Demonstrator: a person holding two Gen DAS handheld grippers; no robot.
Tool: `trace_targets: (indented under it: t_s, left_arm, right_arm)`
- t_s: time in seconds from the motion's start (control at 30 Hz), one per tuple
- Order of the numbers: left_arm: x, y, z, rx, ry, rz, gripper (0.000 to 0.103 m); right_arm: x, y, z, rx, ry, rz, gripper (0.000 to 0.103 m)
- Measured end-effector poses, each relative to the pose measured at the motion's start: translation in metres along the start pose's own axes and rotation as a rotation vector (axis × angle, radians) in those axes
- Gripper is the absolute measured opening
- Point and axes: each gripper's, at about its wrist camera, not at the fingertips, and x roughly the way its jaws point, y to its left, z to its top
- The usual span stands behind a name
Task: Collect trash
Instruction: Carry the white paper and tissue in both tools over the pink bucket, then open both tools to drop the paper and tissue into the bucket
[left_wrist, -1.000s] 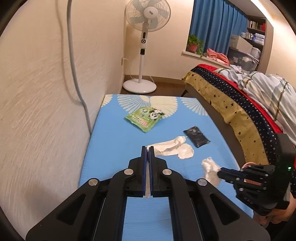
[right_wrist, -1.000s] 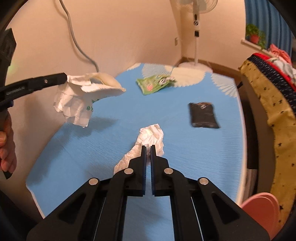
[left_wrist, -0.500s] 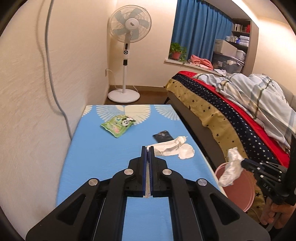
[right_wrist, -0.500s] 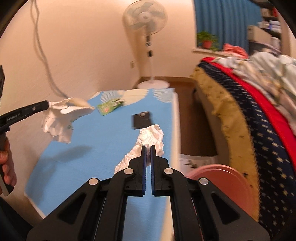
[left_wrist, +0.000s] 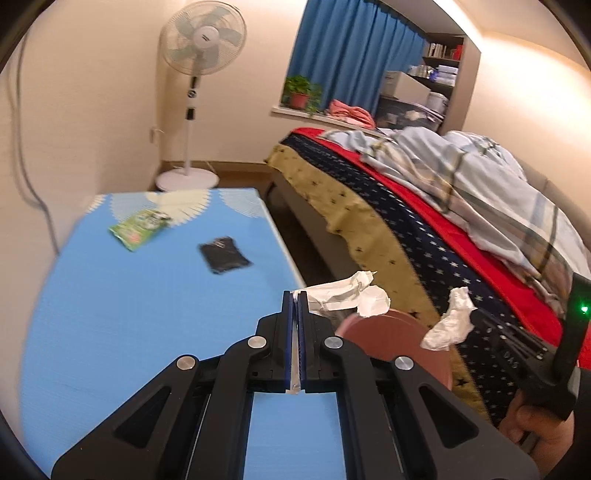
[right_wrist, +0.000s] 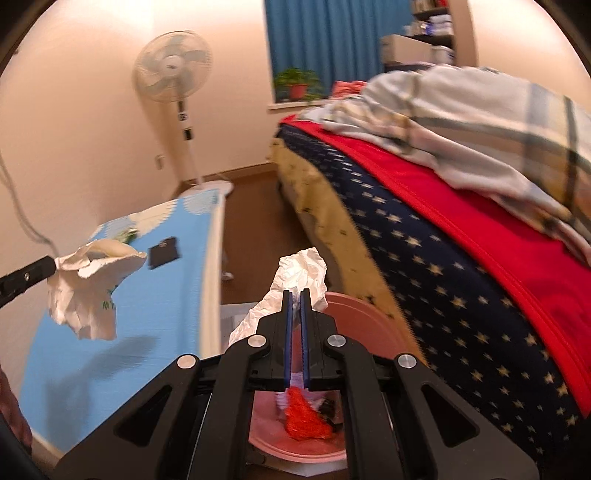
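Note:
My left gripper (left_wrist: 294, 295) is shut on a white crumpled wrapper (left_wrist: 343, 297), held in the air at the blue table's right edge; it also shows in the right wrist view (right_wrist: 92, 280). My right gripper (right_wrist: 294, 293) is shut on a crumpled white tissue (right_wrist: 301, 271), held over the pink bin (right_wrist: 360, 317); the tissue also shows in the left wrist view (left_wrist: 452, 321). The bin (left_wrist: 384, 332) holds red and white trash (right_wrist: 304, 417). A green snack bag (left_wrist: 139, 227) and a black packet (left_wrist: 224, 254) lie on the blue table (left_wrist: 129, 314).
A bed (left_wrist: 424, 229) with a starred cover and a plaid quilt runs along the right. A standing fan (left_wrist: 195, 110) stands at the far wall. A cable (left_wrist: 26, 147) hangs on the left wall. A narrow floor gap separates table and bed.
Both grippers have swung right, off the table toward the pink bin. The right gripper lifted the tissue from the table and now holds it above the bin.

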Motion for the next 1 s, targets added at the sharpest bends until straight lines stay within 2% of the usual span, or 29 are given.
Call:
trace_targets:
  t_s: [0.23,0.53,0.73,1.0]
  left_arm:
    - [0.03,-0.039,-0.022,-0.018,0.026,-0.075,0.002]
    - [0.07,-0.08,-0.033,0.003,0.086,-0.161,0.002]
    - [0.102,-0.094,-0.047,0.02,0.152,-0.162,0.002]
    - [0.136,-0.089,-0.066,0.011,0.227,-0.119,0.002]
  right_arm:
    - [0.003,-0.022,-0.014,0.048,-0.014,-0.087,0.004]
    - [0.022,-0.041,-0.036,0.133,0.021,-0.155,0.004]
    - [0.039,-0.046,-0.048,0.158,0.046,-0.188,0.004]
    - [0.056,-0.052,-0.064,0.187,0.084,-0.225,0.004]
